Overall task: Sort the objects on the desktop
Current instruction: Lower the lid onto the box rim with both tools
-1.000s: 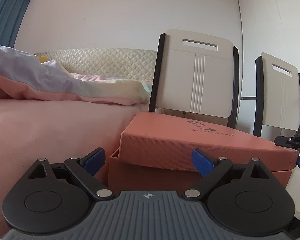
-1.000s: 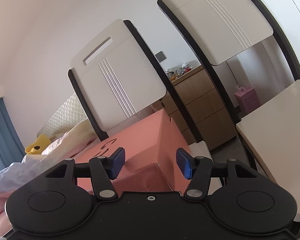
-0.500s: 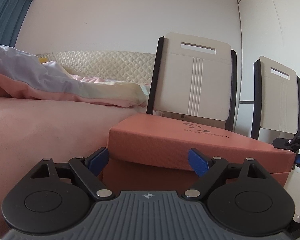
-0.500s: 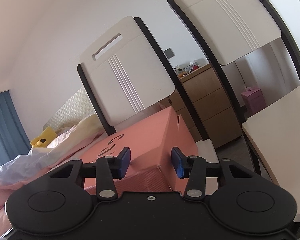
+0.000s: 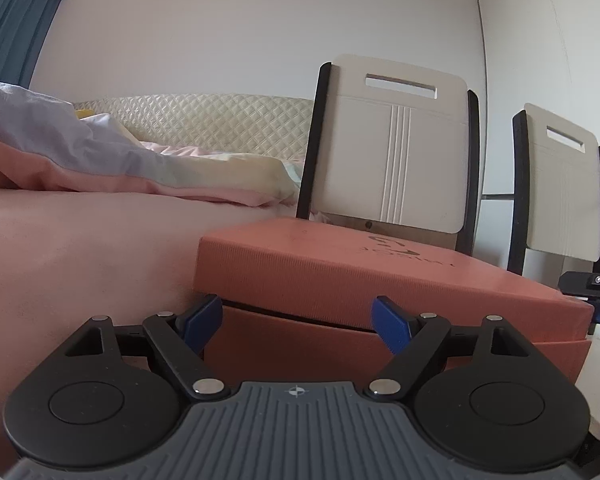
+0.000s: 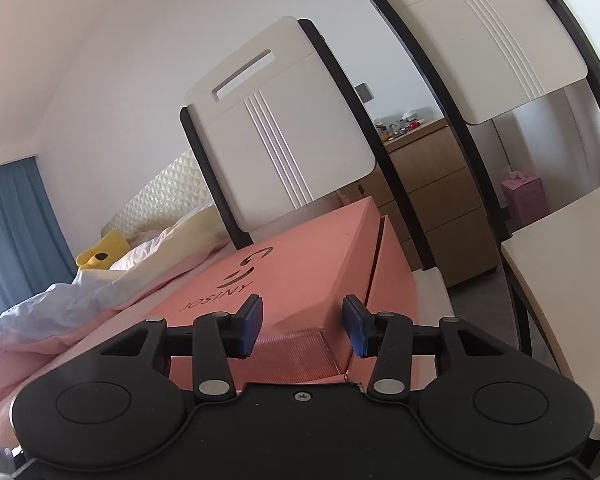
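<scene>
A salmon-pink cardboard box fills both views. Its lid [image 5: 380, 268], printed JOSINY [image 6: 284, 280], sits slightly askew on the base [image 5: 300, 348], with a thin gap along the near side. My left gripper [image 5: 298, 322] is open, its blue pads level with the seam on the box's long side and apart from it. My right gripper [image 6: 302, 328] is open to a narrow gap, and the lid's near corner lies between its pads. In the left wrist view the right gripper [image 5: 592, 292] shows at the box's far right end.
Two white chairs with black frames [image 5: 396, 152] [image 5: 564, 184] stand behind the box. A bed with pink sheet [image 5: 80, 248] and rumpled duvet lies left. A white tabletop [image 6: 560, 280] is at right, with a wooden drawer unit [image 6: 432, 200] behind.
The lid has come down, so its gap to the base is thinner. The right gripper's fingers have drawn closer around the lid's corner. The left gripper has shifted slightly along the box.
</scene>
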Demonstrator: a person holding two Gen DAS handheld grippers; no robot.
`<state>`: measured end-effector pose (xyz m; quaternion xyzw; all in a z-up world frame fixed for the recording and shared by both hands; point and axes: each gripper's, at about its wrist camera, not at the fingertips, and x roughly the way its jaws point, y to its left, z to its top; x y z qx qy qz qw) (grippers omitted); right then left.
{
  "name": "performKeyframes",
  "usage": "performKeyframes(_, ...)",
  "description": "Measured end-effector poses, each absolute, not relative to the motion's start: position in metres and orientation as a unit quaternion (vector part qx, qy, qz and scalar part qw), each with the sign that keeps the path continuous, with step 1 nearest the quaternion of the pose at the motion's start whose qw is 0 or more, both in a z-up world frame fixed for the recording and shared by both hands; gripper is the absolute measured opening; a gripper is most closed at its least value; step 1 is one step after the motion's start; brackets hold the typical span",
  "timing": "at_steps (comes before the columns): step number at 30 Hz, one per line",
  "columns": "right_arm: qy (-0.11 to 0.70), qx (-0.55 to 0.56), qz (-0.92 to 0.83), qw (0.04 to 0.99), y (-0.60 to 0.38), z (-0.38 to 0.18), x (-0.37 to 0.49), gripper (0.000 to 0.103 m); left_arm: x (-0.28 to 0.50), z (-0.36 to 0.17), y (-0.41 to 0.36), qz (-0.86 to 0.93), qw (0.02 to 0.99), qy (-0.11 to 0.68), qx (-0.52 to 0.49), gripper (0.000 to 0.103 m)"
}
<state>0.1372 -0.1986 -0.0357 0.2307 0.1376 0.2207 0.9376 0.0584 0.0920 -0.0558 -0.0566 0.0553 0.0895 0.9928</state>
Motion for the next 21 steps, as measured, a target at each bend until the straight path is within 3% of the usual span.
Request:
performKeyframes(2, 0.136, 0.227, 0.229, 0.937, -0.196, -0.035, 0.137, 0.041, 0.059, -0.057, 0.091, 0.089, 0.993, 0.056, -0.053, 0.085)
performKeyframes(6, 0.137, 0.22, 0.228, 0.938, -0.193, -0.036, 0.137, 0.041, 0.059, -0.058, 0.091, 0.087, 0.993, 0.055, -0.051, 0.086)
performKeyframes(21, 0.134, 0.307, 0.192, 0.923, -0.222, -0.046, 0.145, 0.05, 0.066, -0.025, 0.108, 0.124, 0.989, 0.003, -0.083, 0.089)
